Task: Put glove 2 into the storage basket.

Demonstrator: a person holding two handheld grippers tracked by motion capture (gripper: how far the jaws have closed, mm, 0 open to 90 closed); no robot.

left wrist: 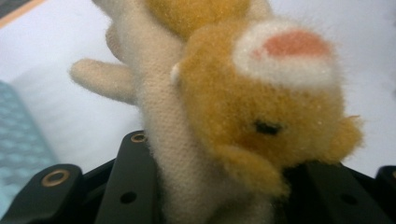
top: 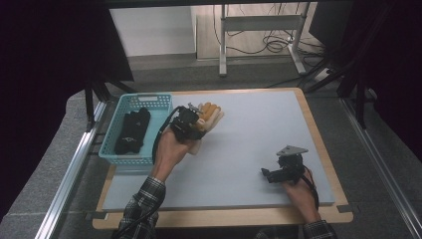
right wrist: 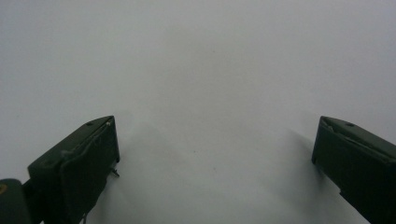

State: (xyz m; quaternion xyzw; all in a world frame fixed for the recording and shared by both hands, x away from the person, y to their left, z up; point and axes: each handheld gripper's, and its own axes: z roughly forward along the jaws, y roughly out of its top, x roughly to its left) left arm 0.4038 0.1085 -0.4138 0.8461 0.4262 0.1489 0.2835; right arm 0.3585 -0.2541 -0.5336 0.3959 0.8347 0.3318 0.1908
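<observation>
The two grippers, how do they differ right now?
The left gripper is shut on a tan plush toy beside the blue basket; the right gripper is open and holds nothing. The left one is raised near the mat's far left; the right one sits low at the near right, over bare mat. Both are black and hand-held.

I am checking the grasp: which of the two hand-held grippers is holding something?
The left gripper, beside the turquoise plastic basket: its jaws clamp a tan and cream plush toy. The right gripper stands open over the bare grey mat.
</observation>
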